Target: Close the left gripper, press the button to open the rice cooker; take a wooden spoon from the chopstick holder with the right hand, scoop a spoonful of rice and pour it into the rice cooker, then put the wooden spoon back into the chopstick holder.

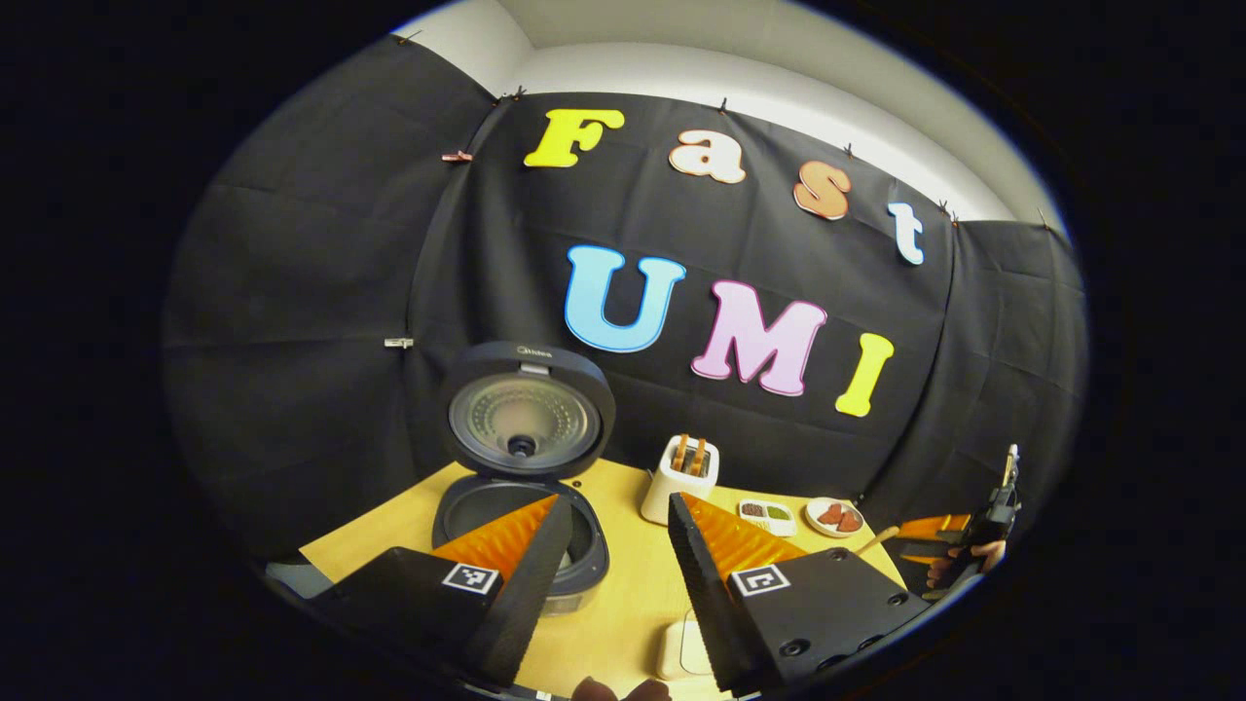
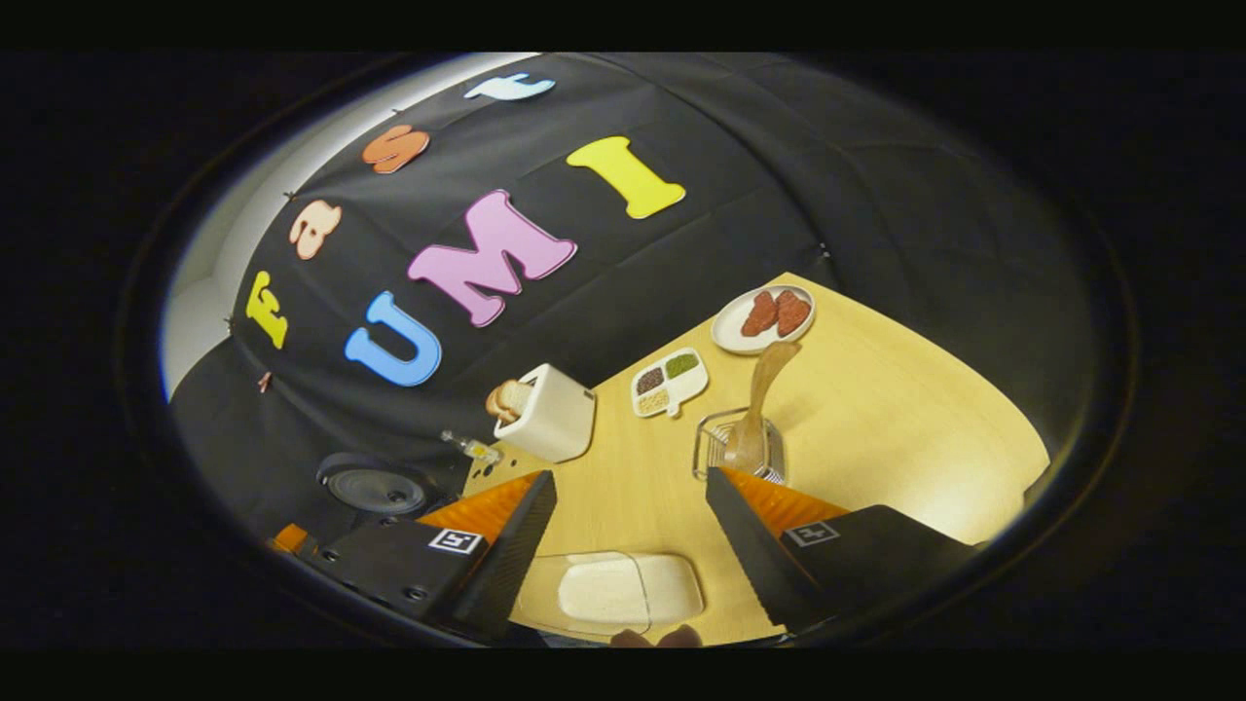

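Note:
The rice cooker [image 1: 516,545] stands open on the wooden table, its lid [image 1: 526,414] raised upright. My left gripper [image 1: 618,526] hovers open just to the right of the pot, with nothing between its fingers. The lid [image 2: 375,487] also shows at the far left of the right gripper view. A wooden spoon [image 2: 757,404] leans in a wire chopstick holder [image 2: 725,450]. My right gripper [image 2: 633,487] is open and empty, a short way in front of the holder. A clear tray of white rice [image 2: 618,589] lies under it. A hand holds the right gripper [image 1: 959,545] at the table's right edge.
A white toaster [image 1: 681,477] with bread slices stands at the back by the wall. Beside it sit a sectioned dish of grains [image 2: 667,380] and a plate of red pieces [image 2: 764,316]. A small bottle [image 2: 472,448] lies near the toaster.

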Motion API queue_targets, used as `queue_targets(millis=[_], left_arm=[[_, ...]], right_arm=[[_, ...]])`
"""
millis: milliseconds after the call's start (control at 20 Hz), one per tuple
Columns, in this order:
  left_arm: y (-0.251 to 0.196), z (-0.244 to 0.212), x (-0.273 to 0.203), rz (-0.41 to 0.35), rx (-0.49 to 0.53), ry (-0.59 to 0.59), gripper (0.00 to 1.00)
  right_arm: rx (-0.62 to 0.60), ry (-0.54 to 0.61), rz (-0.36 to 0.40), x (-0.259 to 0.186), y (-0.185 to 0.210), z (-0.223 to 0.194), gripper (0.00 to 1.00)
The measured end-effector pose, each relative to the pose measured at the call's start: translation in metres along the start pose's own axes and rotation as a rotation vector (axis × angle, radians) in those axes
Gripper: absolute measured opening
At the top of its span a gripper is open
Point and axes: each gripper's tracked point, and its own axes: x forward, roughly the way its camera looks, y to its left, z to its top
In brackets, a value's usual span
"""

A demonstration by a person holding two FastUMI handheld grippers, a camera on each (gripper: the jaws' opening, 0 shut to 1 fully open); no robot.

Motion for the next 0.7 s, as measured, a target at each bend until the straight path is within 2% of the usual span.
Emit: queue_targets(millis=[200, 450, 700], left_arm=[[0.021, 0.025, 0.027, 0.0, 0.022, -0.037, 0.72], [0.039, 0.058, 0.069, 0.006, 0.047, -0.085, 0.72], [0.049, 0.097, 0.117, 0.033, 0.06, -0.137, 0.71]], right_arm=[[-0.012, 0.032, 0.042, -0.013, 0.034, -0.036, 0.96], [-0.121, 0.059, 0.055, -0.019, 0.066, -0.066, 0.96], [-0.113, 0.098, 0.053, -0.026, 0.084, -0.1, 0.96]])
